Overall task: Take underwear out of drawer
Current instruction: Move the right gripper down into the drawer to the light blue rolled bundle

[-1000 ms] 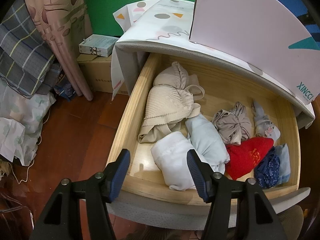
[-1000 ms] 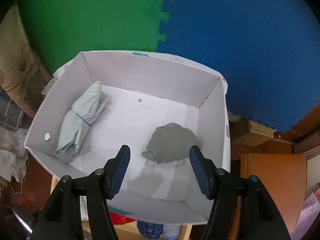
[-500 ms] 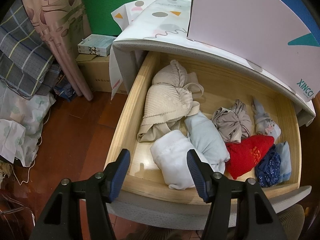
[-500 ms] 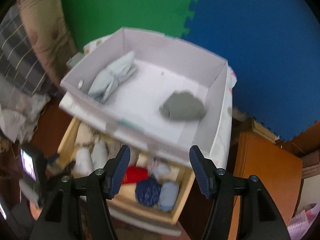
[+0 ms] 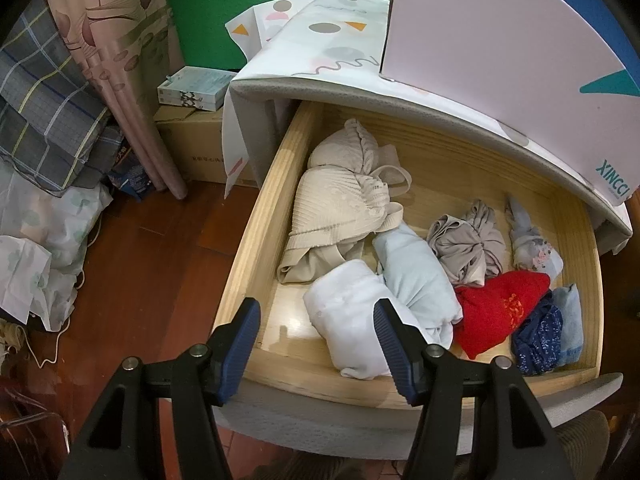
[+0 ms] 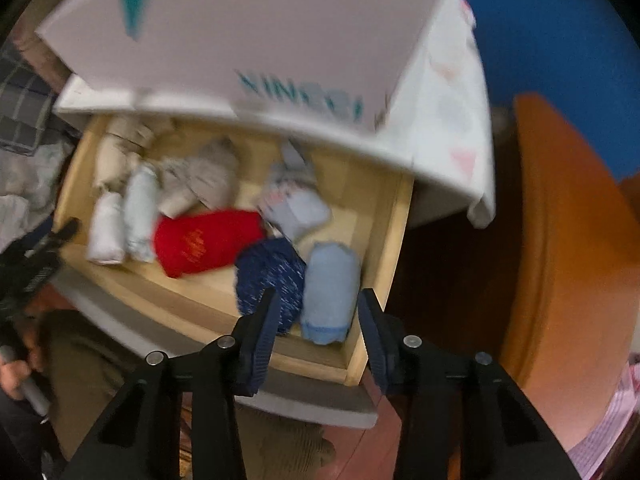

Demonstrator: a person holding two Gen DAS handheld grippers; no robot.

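Two claws hang over one open wooden drawer (image 5: pixel 256 240), our landmark throughout. The left claw (image 5: pixel 316 344) hovers above the drawer's near rim, jaws parted and empty, framing a white bundle (image 5: pixel 352 316). The right claw (image 6: pixel 316 320) points down over the drawer's near right corner; its jaws are closing, yet nothing sits between them and no pad touches cloth. The underwear lies rolled inside the drawer: a light blue roll (image 6: pixel 330 288) against the right wall, a navy patterned roll (image 6: pixel 268 272) touching it on the inner side, then a red piece (image 6: pixel 204 240) nearer the drawer's middle. Above the drawer's back edge stands a white box (image 6: pixel 248 24). We judge the step in hand to be the reach for the light blue roll. To do it well, we would re-spread the jaws, straddle that roll alone across its short axis, keep clear of the drawer wall and the navy neighbour, and close only once both pads flank the fabric.
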